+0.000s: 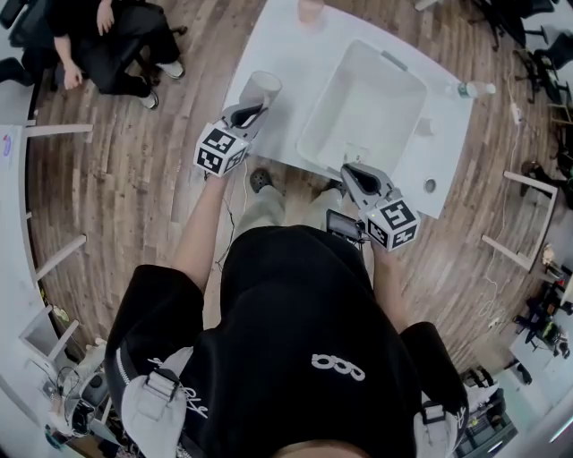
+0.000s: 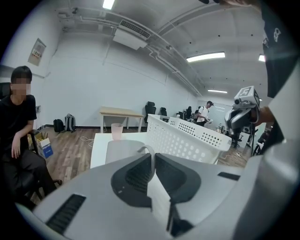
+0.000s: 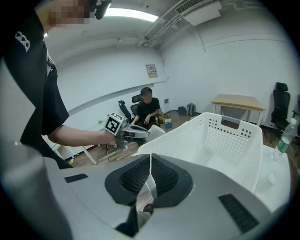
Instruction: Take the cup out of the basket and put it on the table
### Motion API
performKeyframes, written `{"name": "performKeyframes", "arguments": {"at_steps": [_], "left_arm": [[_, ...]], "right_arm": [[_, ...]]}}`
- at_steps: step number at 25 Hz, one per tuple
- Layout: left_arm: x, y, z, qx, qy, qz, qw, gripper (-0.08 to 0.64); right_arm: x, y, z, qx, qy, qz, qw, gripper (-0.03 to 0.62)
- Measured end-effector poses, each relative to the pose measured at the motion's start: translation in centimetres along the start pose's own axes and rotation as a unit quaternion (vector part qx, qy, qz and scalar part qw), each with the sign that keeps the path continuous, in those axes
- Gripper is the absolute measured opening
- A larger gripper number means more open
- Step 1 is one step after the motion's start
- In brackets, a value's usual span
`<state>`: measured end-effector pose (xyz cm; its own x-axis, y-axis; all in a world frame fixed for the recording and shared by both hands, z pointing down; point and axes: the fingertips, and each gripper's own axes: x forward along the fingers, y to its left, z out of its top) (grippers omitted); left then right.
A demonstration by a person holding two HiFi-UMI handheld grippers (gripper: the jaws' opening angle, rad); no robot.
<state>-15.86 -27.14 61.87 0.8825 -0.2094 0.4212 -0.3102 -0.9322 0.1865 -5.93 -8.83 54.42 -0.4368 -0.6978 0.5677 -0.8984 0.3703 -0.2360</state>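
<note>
A grey-white cup is at the near left corner of the white table, outside the basket. My left gripper is shut on it. In the left gripper view the cup's thin handle is pinched between the jaws, with the cup body just beyond. Whether the cup touches the tabletop I cannot tell. The white perforated basket stands in the middle of the table. My right gripper is shut, its tips at the basket's near rim.
A pink cup stands at the table's far edge, and a clear bottle lies to the basket's right. A person in black sits on the wooden floor side, to the left. Chairs and desks stand around the room.
</note>
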Motion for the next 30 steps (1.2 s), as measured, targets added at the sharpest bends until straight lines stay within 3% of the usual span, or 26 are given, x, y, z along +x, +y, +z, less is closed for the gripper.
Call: {"name": "performKeyframes", "arguments": {"at_steps": [13, 30], "left_arm": [[4.9, 2.8, -5.5, -0.023, -0.009, -0.007, 0.9997, 0.032], [3.6, 1.2, -8.1, -0.033, -0.064, -0.015, 0.9973, 0.032]], "right_arm": [[1.3, -1.0, 0.1, 0.022, -0.004, -0.018, 1.0, 0.031], [2.5, -1.3, 0.7, 0.025, -0.003, -0.016, 1.0, 0.031]]}}
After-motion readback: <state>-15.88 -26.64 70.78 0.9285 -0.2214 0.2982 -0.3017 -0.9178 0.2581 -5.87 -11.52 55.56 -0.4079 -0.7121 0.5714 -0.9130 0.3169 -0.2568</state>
